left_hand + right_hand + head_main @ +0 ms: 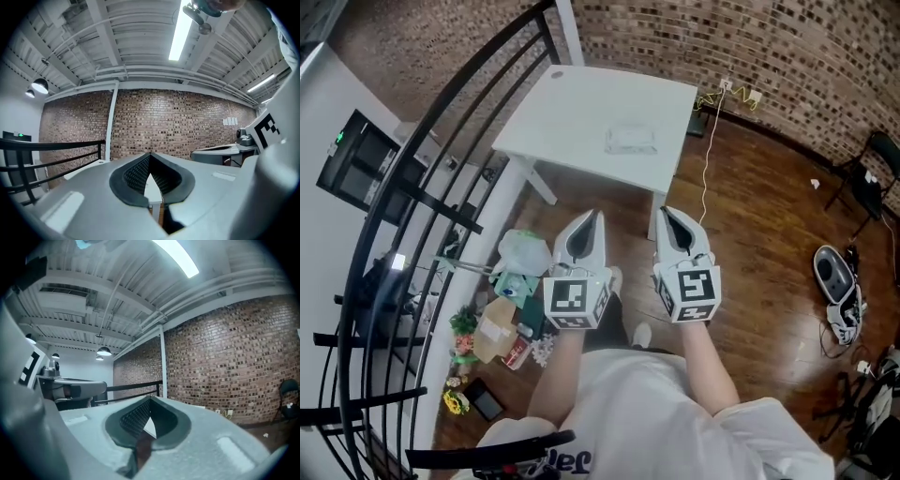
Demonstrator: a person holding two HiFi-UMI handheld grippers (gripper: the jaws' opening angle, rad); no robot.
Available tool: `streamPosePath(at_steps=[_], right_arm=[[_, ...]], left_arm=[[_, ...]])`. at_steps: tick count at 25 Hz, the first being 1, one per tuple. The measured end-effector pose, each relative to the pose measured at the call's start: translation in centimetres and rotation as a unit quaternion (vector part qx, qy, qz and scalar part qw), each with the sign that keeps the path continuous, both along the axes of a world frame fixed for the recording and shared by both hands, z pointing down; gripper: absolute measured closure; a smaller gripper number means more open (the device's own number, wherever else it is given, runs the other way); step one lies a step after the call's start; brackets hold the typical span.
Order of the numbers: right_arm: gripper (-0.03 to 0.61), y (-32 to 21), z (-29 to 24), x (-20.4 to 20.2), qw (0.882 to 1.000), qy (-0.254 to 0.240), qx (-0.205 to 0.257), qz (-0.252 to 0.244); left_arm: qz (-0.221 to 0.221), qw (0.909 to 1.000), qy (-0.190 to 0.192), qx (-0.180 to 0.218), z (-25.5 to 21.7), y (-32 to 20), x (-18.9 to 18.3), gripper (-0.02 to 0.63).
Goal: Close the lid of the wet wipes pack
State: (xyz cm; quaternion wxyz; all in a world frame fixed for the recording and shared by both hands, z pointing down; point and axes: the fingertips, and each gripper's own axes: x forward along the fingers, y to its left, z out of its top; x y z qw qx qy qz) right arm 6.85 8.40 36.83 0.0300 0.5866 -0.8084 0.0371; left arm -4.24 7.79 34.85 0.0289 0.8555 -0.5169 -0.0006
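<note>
The wet wipes pack [631, 140] lies flat on the white table [581, 112], small and pale, well ahead of both grippers. Whether its lid stands open is too small to tell. My left gripper [596, 217] and right gripper [666, 212] are held side by side in front of the person's body, short of the table's near edge and over the wooden floor. Both are shut, with nothing between the jaws. In the left gripper view the left gripper [150, 154] points at the brick wall, as does the right gripper [151, 400] in its own view. Neither gripper view shows the pack.
A black railing [422, 178] curves down the left side, with bags and clutter [502, 319] below it. A yellow cable [706, 159] runs from a wall socket to the floor by the table. A black chair [872, 178] and shoes [836, 281] are at the right.
</note>
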Motion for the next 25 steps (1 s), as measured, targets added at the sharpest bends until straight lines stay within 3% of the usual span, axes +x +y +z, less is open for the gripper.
streamPosePath(at_steps=[9,17,25], right_arm=[[0.588,-9.2,2.5,0.7,0.999,0.029,-0.016,-0.004],[0.588,-24.1,0.7,0.9,0.999,0.041,-0.012,0.01],[0.588,-34.7,1.9,-1.9,0.998,0.047,-0.03,0.006]], left_arm=[[0.039,0.9989,0.021,-0.016,3.0,-11.1,4.1,0.598],[0.025,0.9988,0.035,-0.021,1.6,-26.8,2.1,0.598],[0.069,0.9965,0.03,-0.035,2.9,-35.7,2.1,0.598]])
